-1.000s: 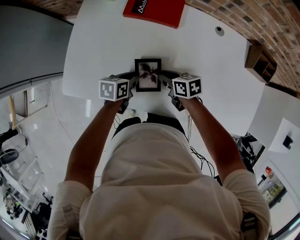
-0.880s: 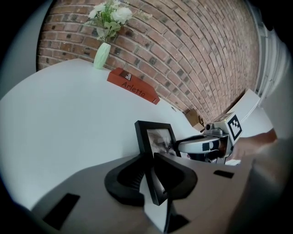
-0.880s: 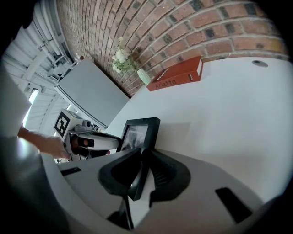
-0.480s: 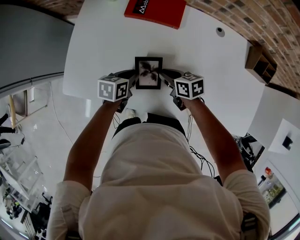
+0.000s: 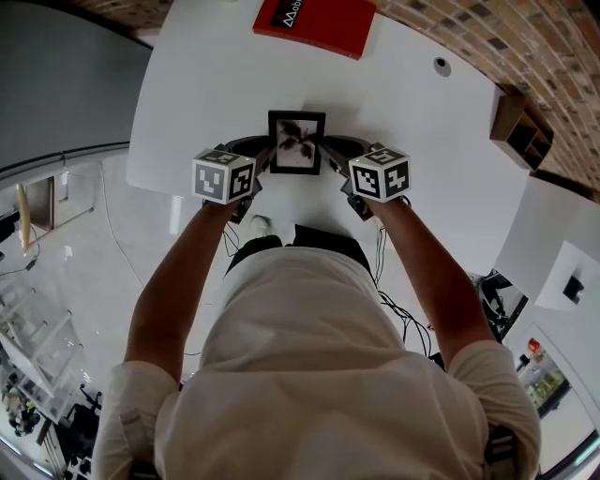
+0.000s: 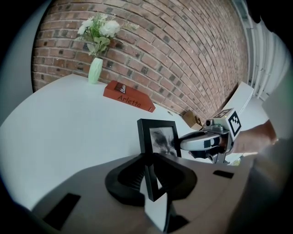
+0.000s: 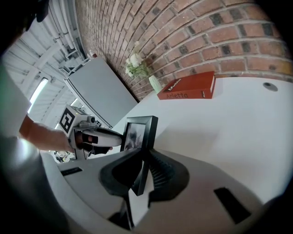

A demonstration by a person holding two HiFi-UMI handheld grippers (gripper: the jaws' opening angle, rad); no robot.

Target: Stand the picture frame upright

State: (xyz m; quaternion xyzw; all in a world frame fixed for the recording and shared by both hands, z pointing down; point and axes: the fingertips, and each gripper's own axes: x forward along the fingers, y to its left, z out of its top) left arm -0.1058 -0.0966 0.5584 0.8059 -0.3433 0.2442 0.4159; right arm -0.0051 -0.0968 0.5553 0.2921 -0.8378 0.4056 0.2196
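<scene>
Black on all four bars, the picture frame (image 5: 297, 142) stands upright near the close edge of the white table (image 5: 206, 84), with its photo side toward you. You hold it from both sides at once. Your left gripper (image 6: 149, 157) has the left bar of the frame between its jaws, and your right gripper (image 7: 141, 155) has the right bar in the same way. Both pairs of jaws have just been closing. They are narrow and the pads press on the bars.

I think you use this two-sided hold because a frame is thin and tips easily: with one grip on each side it cannot fall forward or back while it finds its balance. Whether its lower edge rests on the table I cannot tell, because the jaws hide it in both gripper views. A pale panel shows under each pair of jaws; it may be the back or the stand of the frame.

Your two forearms reach forward from your body and come a little together, almost as mirror images. Both grippers point forward and down at the frame. The red book (image 5: 314, 19) lies well apart at the far edge of the table.
</scene>
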